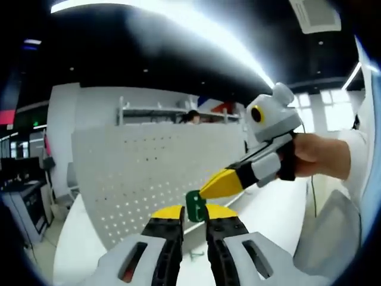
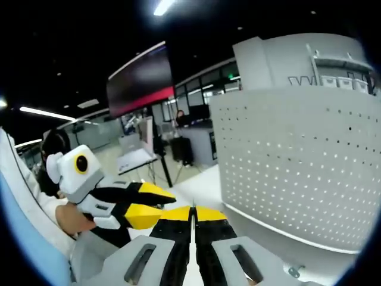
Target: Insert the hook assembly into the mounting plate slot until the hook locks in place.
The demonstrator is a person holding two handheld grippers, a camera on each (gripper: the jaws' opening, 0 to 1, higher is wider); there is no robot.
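Your left tool [image 1: 194,215] has its yellow-tipped black jaws closed on a small green plastic hook piece [image 1: 194,205], which pokes up just past the tips with a pale mark on its face; that mark is too small to read. The piece is chunky and rounded, its long axis running roughly along the jaws toward the white perforated mounting plate [image 1: 149,173], but which way the hook itself faces cannot be told. The plate is a smooth pale panel dotted with regular rows of small holes, standing upright at the far edge of the white worktop [image 1: 271,214]. The green piece is held in the air in front of the plate's lower edge, and whether it touches the plate cannot be made out.

In the left gripper view your right tool [image 1: 221,183] reaches in from the right, its yellow wedge-shaped tip just beside the green piece. In the right gripper view its [image 2: 191,215] jaws are pressed together with nothing visible between them. There your left tool [image 2: 156,204] enters from the left, grey and black body with yellow tips, and the perforated plate [image 2: 297,173] fills the right side. Grey lettering on a pale wall [image 2: 280,56] behind the plate is partly hidden and unreadable.
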